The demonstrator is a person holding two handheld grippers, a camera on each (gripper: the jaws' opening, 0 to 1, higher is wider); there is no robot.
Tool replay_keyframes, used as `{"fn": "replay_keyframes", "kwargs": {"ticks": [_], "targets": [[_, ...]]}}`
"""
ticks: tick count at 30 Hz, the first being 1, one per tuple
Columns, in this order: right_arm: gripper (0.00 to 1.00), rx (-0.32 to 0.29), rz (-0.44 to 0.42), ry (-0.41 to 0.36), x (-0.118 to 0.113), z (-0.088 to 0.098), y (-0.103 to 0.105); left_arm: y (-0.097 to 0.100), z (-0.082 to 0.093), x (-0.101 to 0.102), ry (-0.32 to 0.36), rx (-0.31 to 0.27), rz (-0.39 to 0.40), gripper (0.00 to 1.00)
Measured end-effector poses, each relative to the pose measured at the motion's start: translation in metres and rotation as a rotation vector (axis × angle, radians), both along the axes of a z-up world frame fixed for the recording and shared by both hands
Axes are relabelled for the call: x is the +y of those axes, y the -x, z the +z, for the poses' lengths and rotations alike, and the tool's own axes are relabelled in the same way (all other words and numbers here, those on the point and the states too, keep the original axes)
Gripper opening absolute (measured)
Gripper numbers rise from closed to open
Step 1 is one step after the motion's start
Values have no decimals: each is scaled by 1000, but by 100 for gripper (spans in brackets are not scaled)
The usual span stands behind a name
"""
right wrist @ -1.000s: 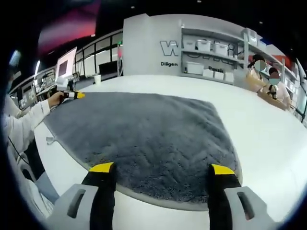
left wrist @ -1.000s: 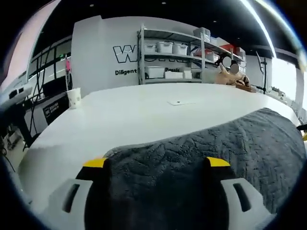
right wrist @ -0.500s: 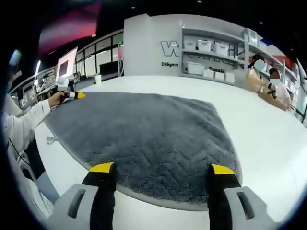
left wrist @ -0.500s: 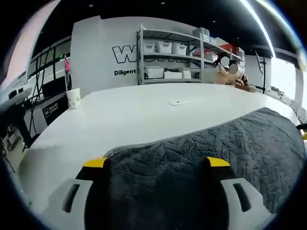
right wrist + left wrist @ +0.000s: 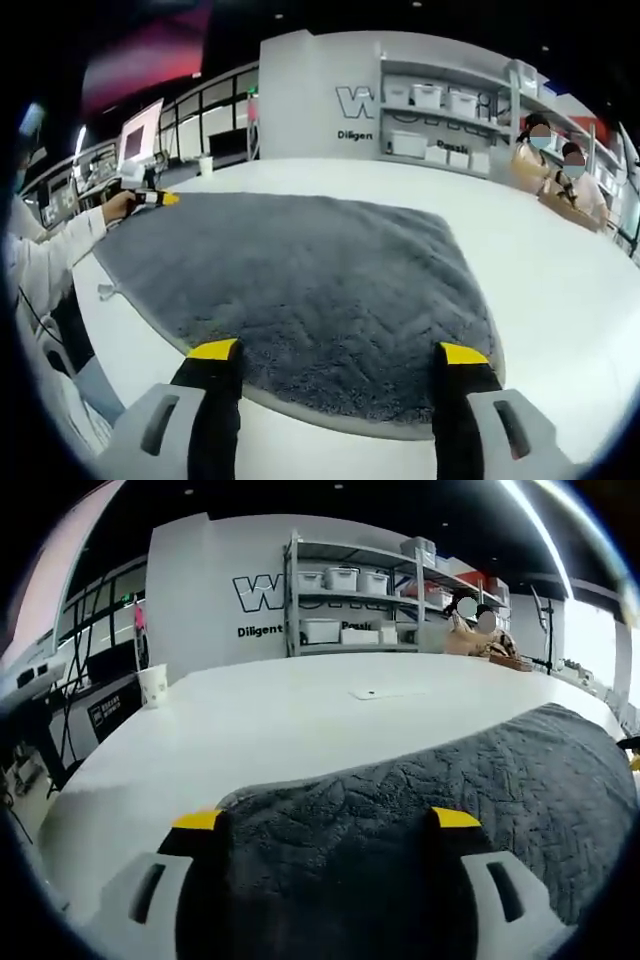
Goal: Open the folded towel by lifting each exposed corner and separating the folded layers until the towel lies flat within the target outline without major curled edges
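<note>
Dark grey towel [image 5: 300,285] lies spread on the white surface [image 5: 560,290], seen whole in the right gripper view: roughly 4-sided, near edge just past the fingertips, far corner toward the shelving. Looks flat, no big curls visible; small tag sticks out at its left edge.

Right gripper [image 5: 338,352]: fingers wide apart, yellow tips over the towel's near edge, nothing between them. Contact w/ the fabric can't be told.

Left gripper [image 5: 327,820]: fingers also spread wide, towel [image 5: 420,810] edge running between and beyond them; whether they press on it can't be told. In the right gripper view the left gripper [image 5: 150,198] sits at the towel's far-left corner, held by a hand in a white sleeve [image 5: 55,255].

Bkgd: paper cup [image 5: 154,684] near the surface's far-left edge, metal shelving [image 5: 360,595] w/ white bins, 2 people [image 5: 555,165] seated at the far right.
</note>
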State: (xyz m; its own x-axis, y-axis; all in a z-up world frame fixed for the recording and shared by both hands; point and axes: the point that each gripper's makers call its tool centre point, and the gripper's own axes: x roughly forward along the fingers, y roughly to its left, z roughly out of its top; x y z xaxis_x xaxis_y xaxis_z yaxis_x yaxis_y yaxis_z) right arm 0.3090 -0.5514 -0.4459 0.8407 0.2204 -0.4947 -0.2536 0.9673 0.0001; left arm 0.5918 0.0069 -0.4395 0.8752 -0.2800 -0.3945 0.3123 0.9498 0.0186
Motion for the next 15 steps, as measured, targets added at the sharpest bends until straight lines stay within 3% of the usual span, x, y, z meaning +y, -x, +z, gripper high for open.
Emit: {"fn": "replay_keyframes", "kwargs": {"ticks": [10,15], "targets": [[76,0,-2,2,1,0,0,1,1,-1,3,0,-2,81],[76,-3,-1,1,1,0,0,5,13,-3,62,-13,-5,89]]}}
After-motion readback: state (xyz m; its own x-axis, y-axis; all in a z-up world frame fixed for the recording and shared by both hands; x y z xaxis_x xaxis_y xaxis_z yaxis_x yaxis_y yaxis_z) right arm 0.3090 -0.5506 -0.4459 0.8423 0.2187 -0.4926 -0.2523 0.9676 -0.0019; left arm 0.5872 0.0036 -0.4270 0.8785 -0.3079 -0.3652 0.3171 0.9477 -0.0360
